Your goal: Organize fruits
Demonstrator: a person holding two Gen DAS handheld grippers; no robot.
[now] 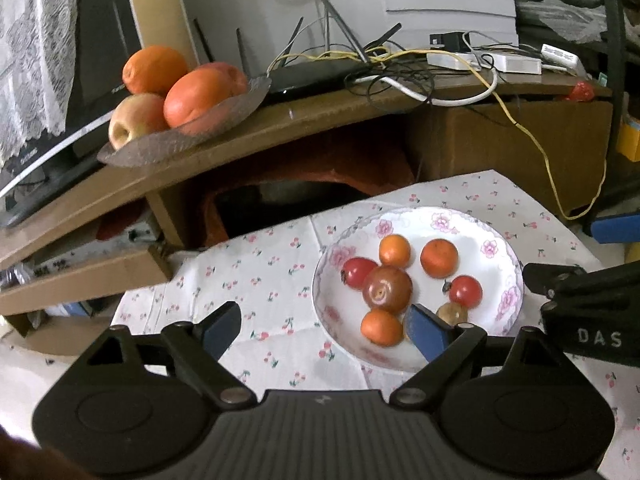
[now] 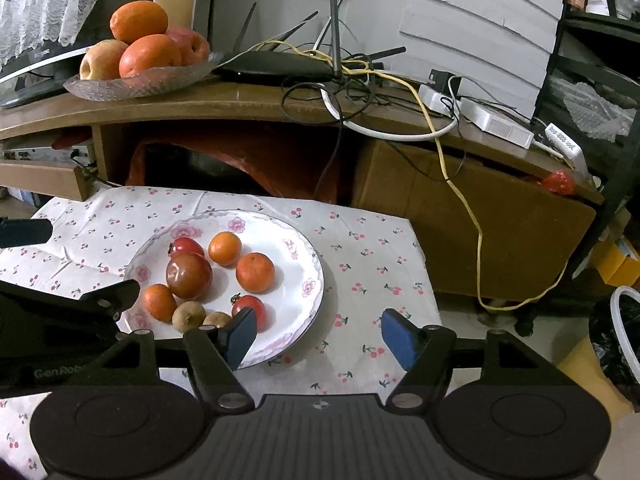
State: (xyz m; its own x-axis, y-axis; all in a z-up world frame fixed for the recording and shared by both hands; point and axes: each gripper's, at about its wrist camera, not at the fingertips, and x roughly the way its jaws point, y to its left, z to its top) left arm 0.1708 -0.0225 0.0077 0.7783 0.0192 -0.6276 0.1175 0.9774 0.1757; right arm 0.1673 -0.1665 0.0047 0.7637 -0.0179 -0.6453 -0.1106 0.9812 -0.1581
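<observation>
A white floral plate (image 1: 508, 268) (image 2: 296, 256) sits on a cherry-print cloth and holds several small fruits: three small oranges (image 1: 439, 258) (image 2: 255, 273), two red fruits (image 1: 465, 291) (image 2: 186, 247), a dark red-brown fruit (image 1: 387, 289) (image 2: 189, 275) and two small brown ones (image 2: 189, 316). My left gripper (image 1: 326, 330) is open and empty, above the cloth at the plate's left edge. My right gripper (image 2: 320, 336) is open and empty, at the plate's near right edge. A glass dish (image 1: 176, 140) (image 2: 136, 84) with large oranges and apples stands on the wooden shelf behind.
The wooden shelf (image 2: 248, 104) carries a black router (image 2: 280, 68), tangled cables and white power adapters (image 2: 496, 124). A yellow cable (image 2: 476, 232) hangs in front of a cardboard box (image 2: 480, 220). A dark bin (image 2: 620, 340) stands at the right.
</observation>
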